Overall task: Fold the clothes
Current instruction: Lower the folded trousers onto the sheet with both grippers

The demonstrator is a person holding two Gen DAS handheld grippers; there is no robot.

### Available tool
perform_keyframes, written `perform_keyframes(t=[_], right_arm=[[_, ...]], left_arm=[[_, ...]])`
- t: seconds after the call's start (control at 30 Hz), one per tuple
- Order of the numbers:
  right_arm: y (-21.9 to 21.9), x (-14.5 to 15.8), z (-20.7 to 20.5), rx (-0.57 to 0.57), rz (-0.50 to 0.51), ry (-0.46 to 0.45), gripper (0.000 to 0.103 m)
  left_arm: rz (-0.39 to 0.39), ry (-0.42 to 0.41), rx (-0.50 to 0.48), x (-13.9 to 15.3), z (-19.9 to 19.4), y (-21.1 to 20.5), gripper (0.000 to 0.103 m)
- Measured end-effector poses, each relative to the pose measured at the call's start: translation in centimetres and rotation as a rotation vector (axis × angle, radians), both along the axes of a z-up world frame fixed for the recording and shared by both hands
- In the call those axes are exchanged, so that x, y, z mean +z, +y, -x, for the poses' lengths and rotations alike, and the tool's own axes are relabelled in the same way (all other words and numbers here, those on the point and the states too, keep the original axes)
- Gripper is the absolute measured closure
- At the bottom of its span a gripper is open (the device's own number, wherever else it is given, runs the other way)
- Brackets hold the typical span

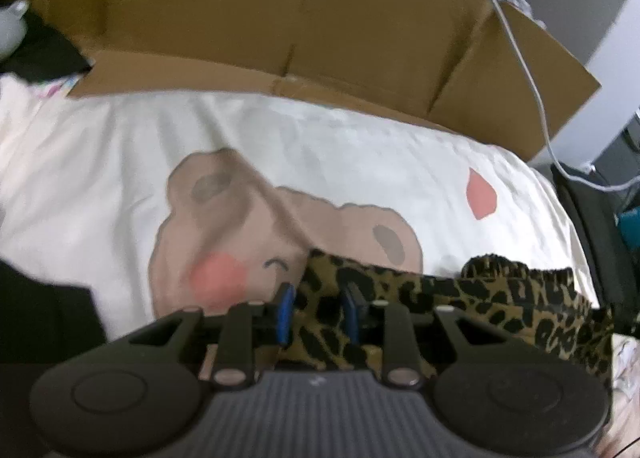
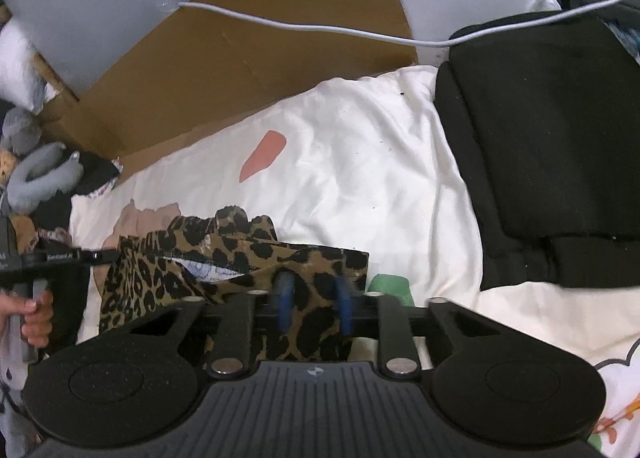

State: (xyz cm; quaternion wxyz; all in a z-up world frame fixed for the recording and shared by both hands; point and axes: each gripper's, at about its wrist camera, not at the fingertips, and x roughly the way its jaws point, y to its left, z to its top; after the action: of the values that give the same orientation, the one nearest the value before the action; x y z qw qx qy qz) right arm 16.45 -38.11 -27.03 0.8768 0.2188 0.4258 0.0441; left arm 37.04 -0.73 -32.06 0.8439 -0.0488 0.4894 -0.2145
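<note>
Your white bedsheet [image 2: 360,162], printed with a tan cartoon bear [image 1: 224,226], covers most of both views. A flattened cardboard box [image 1: 280,18] lies along its far side, with a white cable [image 2: 320,28] draped over it. A folded black garment [image 2: 552,146] sits on the sheet to your right. The leopard-print garment [image 2: 240,258] lies bunched on the sheet between your two tools. Your left gripper [image 1: 318,314] has its blue pads partly apart with leopard cloth between them; you cannot tell whether they pinch it. Your right gripper [image 2: 314,306] stands likewise, fingers [image 2: 284,302] part open around the fabric, grip unclear.
</note>
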Motion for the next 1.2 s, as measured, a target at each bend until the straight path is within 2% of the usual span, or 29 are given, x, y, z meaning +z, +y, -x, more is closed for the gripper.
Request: perform_keyframes(t=[0.07, 0.1, 0.2, 0.4, 0.6, 0.7, 0.77, 0.8, 0.83, 0.87, 0.9, 0.93, 0.97, 1.0, 1.2], right_arm=[[0.0, 0.2, 0.0, 0.004, 0.011, -0.004, 0.098], [0.0, 0.3, 0.1, 0.002, 0.019, -0.009, 0.098], [-0.2, 0.7, 0.4, -0.011, 0.022, -0.026, 0.1], [-1.6, 0.8, 1.0, -0.104, -0.032, -0.027, 0.102], [-2.7, 1.6, 1.3, -0.166, -0.047, -0.056, 0.103], [-2.5, 1.7, 1.0, -0.137, -0.055, -0.052, 0.103], [-1.8, 1.6, 0.7, -0.115, -0.021, -0.04, 0.1], [-1.5, 1.3, 0.6, -0.104, -0.008, -0.03, 0.096], [-1.2, 1.1, 0.5, -0.094, 0.004, -0.021, 0.079], [-0.9, 0.9, 0.4, -0.088, 0.009, -0.013, 0.055], [-0.7, 0.7, 0.4, -0.083, 0.017, -0.011, 0.05], [-0.5, 0.5, 0.4, -0.074, 0.027, -0.007, 0.049], [-0.4, 0.2, 0.3, -0.065, 0.036, -0.002, 0.049], [-0.3, -0.3, 0.0, -0.059, 0.042, 0.011, 0.049], [-0.5, -2.8, -1.5, -0.055, 0.008, 0.052, 0.05]], left_arm=[[-0.017, -0.021, -0.021, 0.0, -0.1, -0.7, 0.088], [-0.026, -0.032, -0.032, 0.0, -0.1, -1.0, 0.096], [-0.013, -0.05, -0.025, 0.3, 0.1, -0.7, 0.101], [0.012, -0.085, -0.01, 1.0, 0.5, -0.1, 0.102], [0.092, -0.083, 0.033, 2.0, 0.3, 0.9, 0.102], [0.06, -0.069, 0.017, 1.6, 0.1, 0.5, 0.102], [0.044, -0.061, 0.018, 1.2, 0.0, 0.3, 0.101], [0.038, -0.054, 0.021, 1.0, 0.0, 0.2, 0.1], [0.032, -0.049, 0.016, 0.9, 0.0, 0.1, 0.098], [0.026, -0.044, 0.012, 0.7, 0.1, 0.0, 0.093], [0.014, -0.044, 0.005, 0.6, 0.2, -0.2, 0.085], [0.003, -0.047, -0.003, 0.5, 0.3, -0.3, 0.079], [-0.009, -0.049, -0.01, 0.3, 0.3, -0.4, 0.066], [-0.02, -0.05, -0.016, 0.2, 0.3, -0.5, 0.062], [-0.047, -0.028, -0.027, -1.4, -0.2, -1.1, 0.062]])
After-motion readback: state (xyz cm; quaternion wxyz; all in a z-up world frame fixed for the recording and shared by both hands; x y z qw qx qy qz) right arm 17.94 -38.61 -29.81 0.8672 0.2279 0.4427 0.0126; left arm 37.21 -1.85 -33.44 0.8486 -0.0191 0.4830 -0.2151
